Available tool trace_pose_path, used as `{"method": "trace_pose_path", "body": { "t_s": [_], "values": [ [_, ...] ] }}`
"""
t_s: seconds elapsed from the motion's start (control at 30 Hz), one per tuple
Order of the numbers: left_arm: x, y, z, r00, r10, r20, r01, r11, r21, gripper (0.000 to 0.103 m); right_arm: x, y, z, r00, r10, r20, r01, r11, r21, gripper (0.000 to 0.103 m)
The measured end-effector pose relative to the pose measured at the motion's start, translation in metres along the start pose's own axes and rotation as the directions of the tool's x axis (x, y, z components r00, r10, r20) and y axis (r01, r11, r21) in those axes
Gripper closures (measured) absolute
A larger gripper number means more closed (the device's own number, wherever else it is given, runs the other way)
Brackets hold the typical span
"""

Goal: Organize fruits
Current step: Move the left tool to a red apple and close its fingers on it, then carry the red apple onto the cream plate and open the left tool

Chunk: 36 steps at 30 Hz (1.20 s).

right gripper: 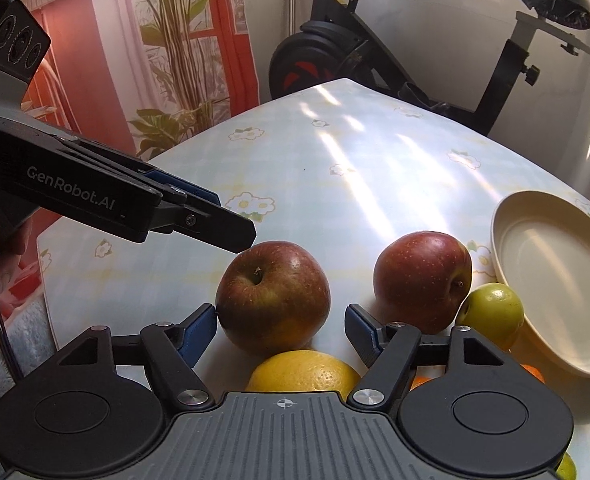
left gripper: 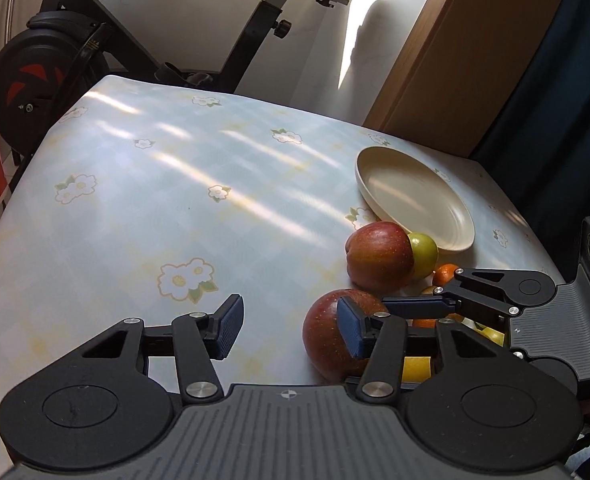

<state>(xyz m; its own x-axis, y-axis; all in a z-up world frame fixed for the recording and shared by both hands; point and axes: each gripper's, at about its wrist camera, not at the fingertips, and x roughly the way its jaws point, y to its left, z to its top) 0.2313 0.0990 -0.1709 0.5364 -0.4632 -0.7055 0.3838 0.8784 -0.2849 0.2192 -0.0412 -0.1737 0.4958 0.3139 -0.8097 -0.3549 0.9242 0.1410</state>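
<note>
Two red apples lie on the flowered tablecloth: a near one (right gripper: 273, 296) (left gripper: 329, 340) and a far one (right gripper: 423, 280) (left gripper: 379, 258). A green fruit (right gripper: 491, 310) (left gripper: 423, 254) touches the far apple and the cream plate (right gripper: 507, 240) (left gripper: 375, 192), which is empty. A yellow citrus (right gripper: 303, 372) lies just in front of my right gripper (right gripper: 281, 334), which is open around the near apple's front. Small oranges (left gripper: 446, 274) lie behind. My left gripper (left gripper: 291, 330) is open, left of the near apple, its right finger in front of it.
An exercise bike (left gripper: 71, 48) stands beyond the table's far edge (left gripper: 231, 94). A wooden panel (left gripper: 455, 52) and dark curtain are at the right. A red curtain and plant (right gripper: 175, 40) are to the left in the right wrist view.
</note>
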Motion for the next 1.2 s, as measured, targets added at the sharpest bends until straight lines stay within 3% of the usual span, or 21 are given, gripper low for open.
{"method": "trace_pose_path", "body": {
  "t_s": [0.1, 0.33, 0.53, 0.7, 0.97, 1.2],
  "values": [
    [0.003, 0.0, -0.004, 0.999, -0.046, -0.015, 0.046, 0.999, 0.012, 0.051, 0.001, -0.001, 0.0, 1.0, 0.005, -0.003, -0.005, 1.0, 0.006, 0.039],
    [0.014, 0.005, -0.004, 0.987, -0.159, -0.038, 0.157, 0.986, -0.06, 0.077, 0.005, 0.0, 0.0, 1.0, 0.005, -0.012, -0.005, 1.0, 0.004, 0.041],
    [0.016, 0.007, -0.003, 0.985, -0.168, -0.044, 0.162, 0.981, -0.11, 0.078, 0.006, -0.002, -0.001, 1.0, 0.013, -0.004, -0.013, 1.0, 0.025, 0.044],
    [0.013, 0.005, 0.004, 0.985, -0.169, -0.034, 0.163, 0.978, -0.133, 0.079, -0.01, -0.009, -0.001, 0.998, 0.022, 0.061, -0.026, 0.998, 0.063, 0.044],
    [-0.005, -0.025, 0.041, 0.986, -0.157, 0.054, 0.16, 0.985, -0.061, 0.079, -0.045, -0.041, 0.022, 0.987, -0.004, 0.158, -0.003, 0.999, 0.049, 0.044],
    [0.018, -0.066, 0.087, 0.983, -0.169, 0.075, 0.168, 0.986, 0.016, 0.079, -0.063, -0.089, 0.038, 0.981, -0.055, 0.186, 0.047, 0.998, 0.051, 0.044]
  ]
}}
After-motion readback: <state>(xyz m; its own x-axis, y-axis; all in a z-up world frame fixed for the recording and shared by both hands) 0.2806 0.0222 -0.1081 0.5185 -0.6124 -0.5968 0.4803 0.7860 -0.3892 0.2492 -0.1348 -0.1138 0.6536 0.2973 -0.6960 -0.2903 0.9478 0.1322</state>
